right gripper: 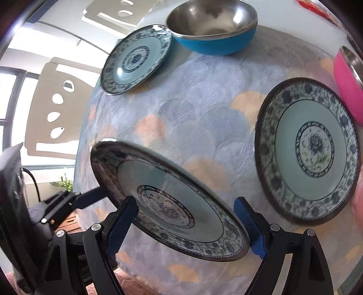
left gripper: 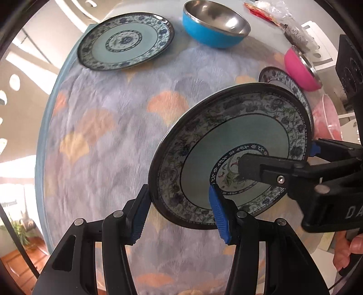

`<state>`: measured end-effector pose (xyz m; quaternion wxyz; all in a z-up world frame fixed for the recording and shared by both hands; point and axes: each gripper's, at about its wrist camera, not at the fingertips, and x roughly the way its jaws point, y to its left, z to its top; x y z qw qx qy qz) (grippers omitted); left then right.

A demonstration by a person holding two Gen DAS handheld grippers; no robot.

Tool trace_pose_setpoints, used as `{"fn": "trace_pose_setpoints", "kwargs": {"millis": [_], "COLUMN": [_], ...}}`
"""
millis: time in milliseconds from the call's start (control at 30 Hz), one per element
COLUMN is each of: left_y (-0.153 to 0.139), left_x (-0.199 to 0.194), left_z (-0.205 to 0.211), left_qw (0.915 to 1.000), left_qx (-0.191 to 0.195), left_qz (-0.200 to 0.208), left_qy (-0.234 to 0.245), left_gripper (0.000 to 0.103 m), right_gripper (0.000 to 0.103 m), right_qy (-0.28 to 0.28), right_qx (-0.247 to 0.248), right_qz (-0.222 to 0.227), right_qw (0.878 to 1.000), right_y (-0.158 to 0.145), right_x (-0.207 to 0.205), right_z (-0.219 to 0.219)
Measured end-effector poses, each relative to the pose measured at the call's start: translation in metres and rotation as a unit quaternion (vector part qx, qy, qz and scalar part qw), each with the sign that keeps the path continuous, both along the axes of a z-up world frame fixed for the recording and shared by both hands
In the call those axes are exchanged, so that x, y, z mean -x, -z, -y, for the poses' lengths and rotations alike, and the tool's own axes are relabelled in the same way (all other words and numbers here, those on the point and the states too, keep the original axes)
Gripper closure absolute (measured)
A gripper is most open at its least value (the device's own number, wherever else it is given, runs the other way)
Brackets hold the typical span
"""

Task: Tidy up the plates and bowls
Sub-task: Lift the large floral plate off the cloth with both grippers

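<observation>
A blue-and-white patterned plate [left gripper: 238, 140] [right gripper: 181, 197] hangs tilted above the tablecloth, held from two sides. My left gripper [left gripper: 179, 195] is shut on its near rim, one pad under the edge and one on the inner face. My right gripper [right gripper: 186, 202] [left gripper: 279, 156] clamps the opposite side, one finger across the plate's centre and the other behind the rim. A second matching plate [left gripper: 126, 40] [right gripper: 136, 59] lies flat at the far left. A third plate [right gripper: 308, 149] [left gripper: 281, 79] lies at the right, partly hidden in the left wrist view.
A blue steel-lined bowl [left gripper: 215, 25] [right gripper: 213, 25] stands at the back and a pink one [left gripper: 299, 68] [right gripper: 348, 84] at the right. Round table with blue leaf-pattern cloth [left gripper: 102, 136]. Plastic packets [left gripper: 272, 13] at the back right. A pink tub [left gripper: 329, 118] is beyond the right edge.
</observation>
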<state>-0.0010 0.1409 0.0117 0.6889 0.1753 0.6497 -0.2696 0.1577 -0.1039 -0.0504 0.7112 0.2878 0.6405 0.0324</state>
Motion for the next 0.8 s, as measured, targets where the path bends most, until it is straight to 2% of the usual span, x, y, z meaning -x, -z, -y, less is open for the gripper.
{"fn": "trace_pose_setpoints", "kwargs": {"millis": [300, 567, 767, 800], "left_y": [0.007, 0.021, 0.025, 0.031], "left_x": [0.037, 0.06, 0.069, 0.055], "left_z": [-0.008, -0.002, 0.001, 0.006], "left_qw": [0.9997, 0.9995, 0.9996, 0.9996], "left_qx": [-0.017, -0.03, -0.028, -0.029], "left_qz": [0.012, 0.006, 0.002, 0.0], "left_qy": [-0.013, -0.009, -0.005, -0.004], "left_gripper": [0.055, 0.055, 0.055, 0.055], "right_gripper": [0.016, 0.016, 0.016, 0.016], "right_qy": [0.004, 0.024, 0.027, 0.026], "right_qx": [-0.04, -0.054, -0.045, -0.041], "right_qz": [0.003, -0.022, -0.028, -0.029], "right_qw": [0.999, 0.998, 0.998, 0.998], "right_y": [0.01, 0.035, 0.043, 0.044], "right_x": [0.034, 0.051, 0.056, 0.057], "right_z": [-0.013, -0.027, -0.034, -0.034]}}
